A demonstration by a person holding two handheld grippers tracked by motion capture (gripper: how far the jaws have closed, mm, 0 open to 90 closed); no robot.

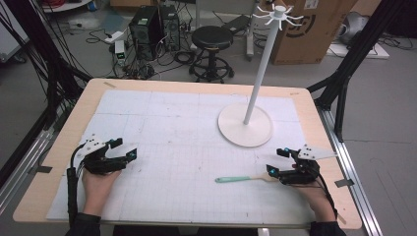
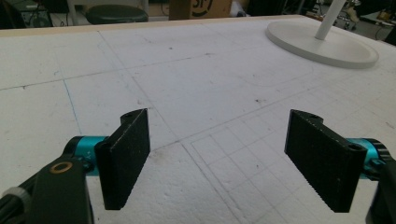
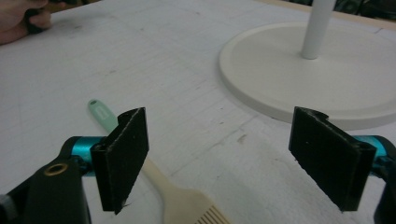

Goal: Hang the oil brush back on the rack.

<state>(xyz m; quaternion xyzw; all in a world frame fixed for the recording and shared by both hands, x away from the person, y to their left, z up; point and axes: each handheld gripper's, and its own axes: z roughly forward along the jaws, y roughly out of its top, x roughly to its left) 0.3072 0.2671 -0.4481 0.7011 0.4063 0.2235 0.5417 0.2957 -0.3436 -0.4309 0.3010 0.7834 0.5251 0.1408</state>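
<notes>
A small brush point(image 1: 243, 179) with a mint-green handle and a pale wooden head lies flat on the white foam board near the front right. My right gripper point(image 1: 277, 161) stands open just right of its head, and in the right gripper view the brush point(image 3: 154, 173) runs under the left pad point(image 3: 122, 157), with nothing held between the pads. A white stand point(image 1: 259, 81) with a round base point(image 3: 299, 84) and hooks on top rises behind it. At the front left my left gripper point(image 1: 124, 148) rests open over bare board point(image 2: 205, 93).
The foam board point(image 1: 187, 128) covers most of a wooden table point(image 1: 64, 147). Behind the table stand a black stool point(image 1: 212, 46), computer towers point(image 1: 152, 29), cables and a cardboard box point(image 1: 310, 29). Black frame struts point(image 1: 354, 54) flank both sides.
</notes>
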